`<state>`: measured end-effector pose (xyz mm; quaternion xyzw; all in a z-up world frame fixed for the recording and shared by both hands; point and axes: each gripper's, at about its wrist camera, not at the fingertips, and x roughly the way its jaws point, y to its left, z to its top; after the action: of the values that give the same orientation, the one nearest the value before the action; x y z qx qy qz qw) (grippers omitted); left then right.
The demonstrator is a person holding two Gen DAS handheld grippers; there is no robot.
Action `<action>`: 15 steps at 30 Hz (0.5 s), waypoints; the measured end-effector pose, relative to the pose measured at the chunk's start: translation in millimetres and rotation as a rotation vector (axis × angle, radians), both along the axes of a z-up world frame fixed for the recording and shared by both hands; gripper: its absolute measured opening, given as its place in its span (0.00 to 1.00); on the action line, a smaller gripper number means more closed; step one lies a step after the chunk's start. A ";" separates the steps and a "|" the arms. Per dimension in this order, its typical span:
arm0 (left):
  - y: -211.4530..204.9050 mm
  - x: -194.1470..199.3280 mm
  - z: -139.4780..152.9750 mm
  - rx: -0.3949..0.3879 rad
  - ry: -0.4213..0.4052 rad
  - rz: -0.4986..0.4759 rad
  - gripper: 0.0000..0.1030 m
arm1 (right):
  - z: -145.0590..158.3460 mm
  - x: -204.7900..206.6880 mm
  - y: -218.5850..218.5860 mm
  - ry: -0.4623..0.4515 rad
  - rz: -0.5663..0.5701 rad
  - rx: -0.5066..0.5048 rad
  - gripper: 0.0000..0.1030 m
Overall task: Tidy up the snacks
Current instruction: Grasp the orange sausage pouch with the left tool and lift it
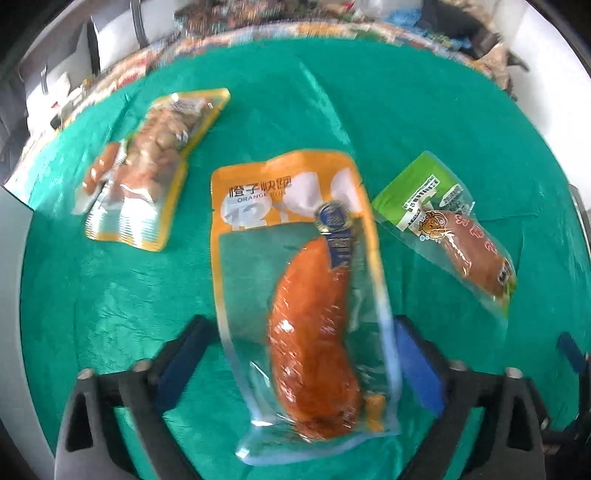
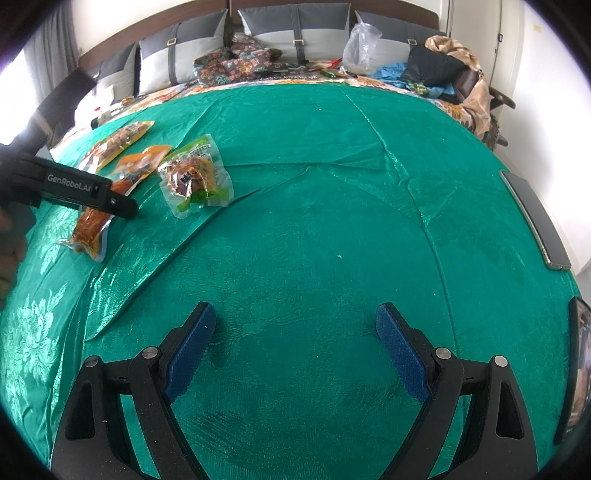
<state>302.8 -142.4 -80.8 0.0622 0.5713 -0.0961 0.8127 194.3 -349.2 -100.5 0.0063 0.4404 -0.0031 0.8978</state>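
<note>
Left wrist view is a bit smeared, but you can make it out fine. The left gripper (image 1: 301,360) points down at a green cloth (image 1: 406,122) spread over a bed, and between its blue pads (image 1: 419,363) lies the orange pack (image 1: 295,280), a clear pouch with an orange top and a long orange-brown sausage-looking piece inside. The jaws stand apart on either side of it. The right pad looks just at the pouch's edge and the left one has a gap of cloth showing, so I wouldn't call it clamped; it's loose around the pack. Up and to the left sits a yellow pack (image 1: 144,173) with pale brown lumps in it, well apart from the orange one. To the right is a green pack (image 1: 447,229), clear plastic with a reddish-brown piece, near the orange pouch's upper right corner; can't tell if they touch.

From the right wrist view, the right gripper (image 2: 295,347) hangs over bare green cloth with its jaws wide and nothing between them. All three packs sit in a bunch at the far left of the cloth, with the other gripper's black body across the orange one. Grey pillows (image 2: 295,29) line the headboard, and there's a clear plastic bag (image 2: 360,46) back there too.
</note>
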 end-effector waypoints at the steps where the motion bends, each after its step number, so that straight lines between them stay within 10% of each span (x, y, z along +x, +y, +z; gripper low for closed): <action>1: 7.6 -4.7 3.6 -0.001 -0.018 -0.018 0.74 | 0.2 -0.2 0.0 0.000 0.000 0.000 0.89; 5: 41.8 -27.7 24.5 -0.045 -0.055 -0.061 0.41 | 0.0 0.0 -0.2 0.000 0.000 0.001 0.89; 11: 103.5 -80.1 17.4 -0.114 -0.032 -0.027 0.44 | 0.2 -0.3 -0.1 0.000 0.001 0.001 0.89; 15: 111.8 -92.6 9.2 -0.120 -0.003 -0.057 0.70 | -0.1 -0.2 0.2 0.000 0.000 -0.002 0.89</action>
<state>210.1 -30.5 -71.6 0.0296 0.5612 -0.1531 0.8128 194.2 -349.0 -100.7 0.0056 0.4405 -0.0035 0.8977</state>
